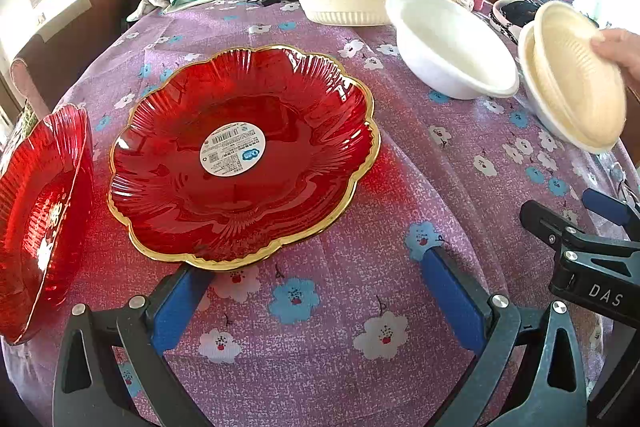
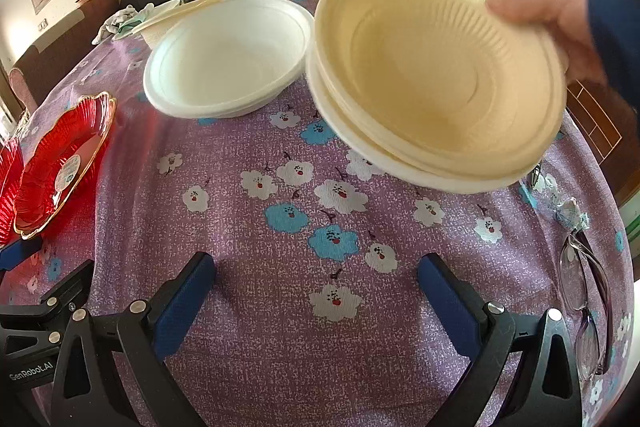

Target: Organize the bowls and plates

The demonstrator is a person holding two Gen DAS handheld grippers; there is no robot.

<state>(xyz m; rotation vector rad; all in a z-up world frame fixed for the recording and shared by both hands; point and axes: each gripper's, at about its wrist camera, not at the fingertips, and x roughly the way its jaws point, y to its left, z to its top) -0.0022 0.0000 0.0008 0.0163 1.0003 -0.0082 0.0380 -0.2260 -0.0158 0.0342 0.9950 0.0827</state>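
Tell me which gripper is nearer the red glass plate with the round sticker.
Left. The left gripper sits at the red glass plate's near rim; the right gripper is farther right, open over bare tablecloth.

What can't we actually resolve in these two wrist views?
- Second red plate: cut off by the left edge of the left wrist view; only a sliver shows in the right wrist view.
- Cream bowl stack: motion-blurred; the bowl count is unclear, and a hand covers the far rim.
- Plate sticker: text too small to read.
- Cream tub: largely hidden by the white bowl in the right wrist view.
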